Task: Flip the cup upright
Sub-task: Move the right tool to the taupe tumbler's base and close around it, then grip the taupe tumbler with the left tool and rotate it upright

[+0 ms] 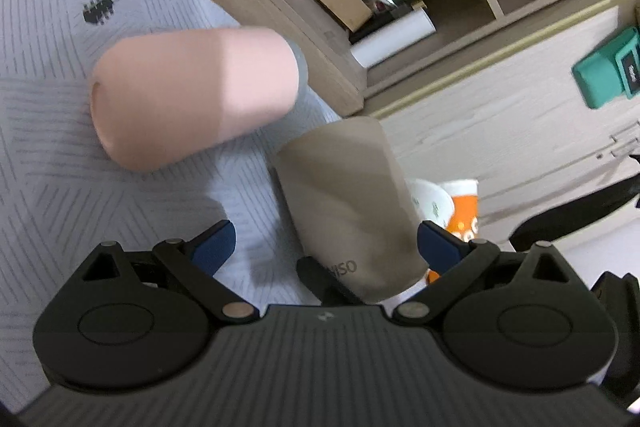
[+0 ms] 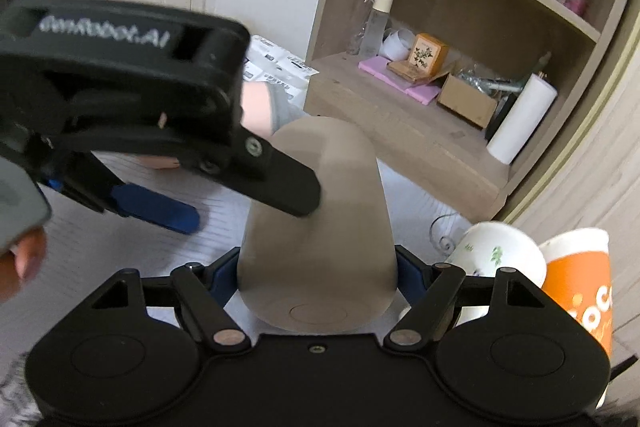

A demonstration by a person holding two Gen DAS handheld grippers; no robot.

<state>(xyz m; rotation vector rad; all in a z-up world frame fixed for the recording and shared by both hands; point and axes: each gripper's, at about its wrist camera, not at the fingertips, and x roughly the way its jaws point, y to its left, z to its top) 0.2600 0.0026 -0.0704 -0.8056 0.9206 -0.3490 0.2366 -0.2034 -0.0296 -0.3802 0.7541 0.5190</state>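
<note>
A taupe cup [image 2: 320,227] is held sideways between my right gripper's [image 2: 318,275] blue pads, its flat base toward the camera. In the left wrist view the same taupe cup [image 1: 348,203] lies beside my open left gripper [image 1: 324,247], close to the right pad. The left gripper [image 2: 200,195] shows in the right wrist view, one black finger [image 2: 288,187] against the cup's side. A pink cup [image 1: 192,95] lies on its side on the grey patterned cloth [image 1: 60,107].
A white paper cup [image 2: 496,255] and an orange paper cup [image 2: 580,283] stand at the right. A wooden shelf unit [image 2: 440,47] with boxes, a bottle and a paper roll stands behind. A teal box [image 1: 604,67] is at far right.
</note>
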